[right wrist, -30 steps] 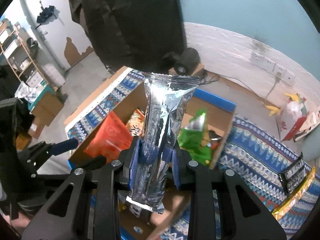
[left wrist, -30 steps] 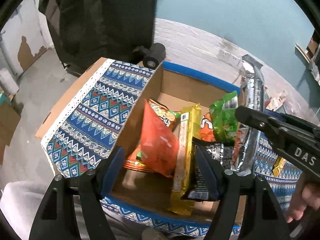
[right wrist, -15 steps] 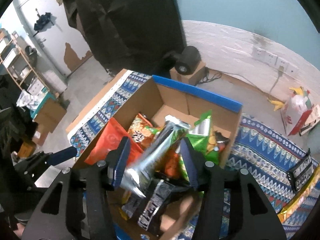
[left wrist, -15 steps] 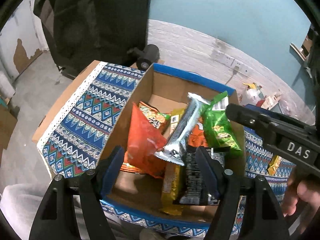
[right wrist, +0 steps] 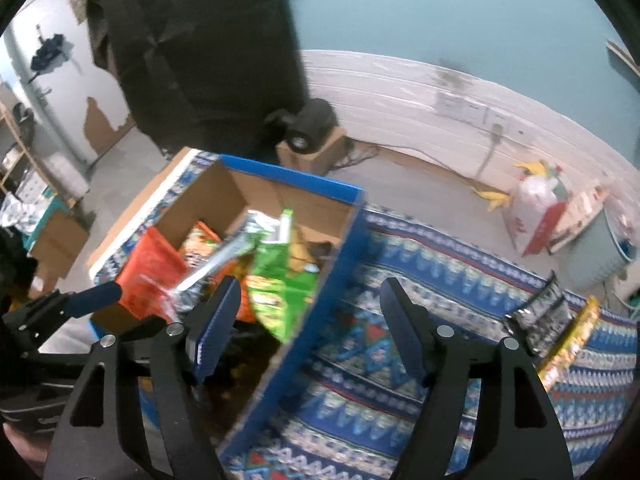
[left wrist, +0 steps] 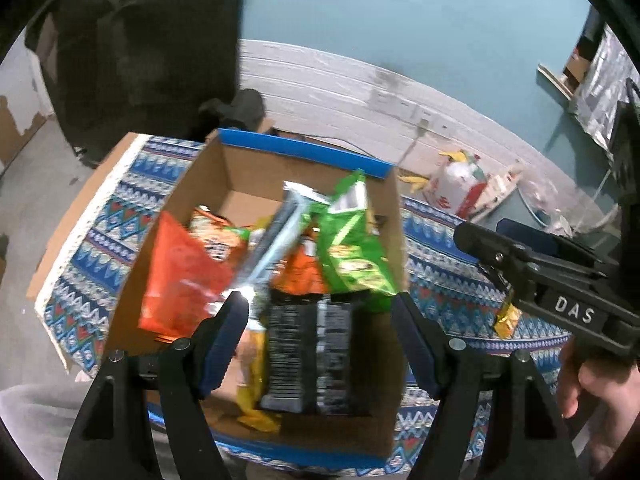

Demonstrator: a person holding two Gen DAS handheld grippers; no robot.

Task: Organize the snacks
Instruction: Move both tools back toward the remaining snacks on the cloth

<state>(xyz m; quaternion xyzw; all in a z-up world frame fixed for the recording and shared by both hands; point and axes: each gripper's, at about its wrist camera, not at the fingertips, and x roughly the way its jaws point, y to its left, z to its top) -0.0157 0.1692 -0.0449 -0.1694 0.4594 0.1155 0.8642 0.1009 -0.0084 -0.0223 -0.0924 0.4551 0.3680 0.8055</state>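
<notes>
Right gripper [right wrist: 308,328], jaws just opening, empty; the silver packet [left wrist: 276,248] in the box [left wrist: 304,148] looks light, slippery, best pinched mid-length.

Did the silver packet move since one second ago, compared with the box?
Yes. The silver packet stood upright between the right tongs; now it lies slanted inside the box among other snacks. The tongs have just opened, with nothing between them.
</notes>
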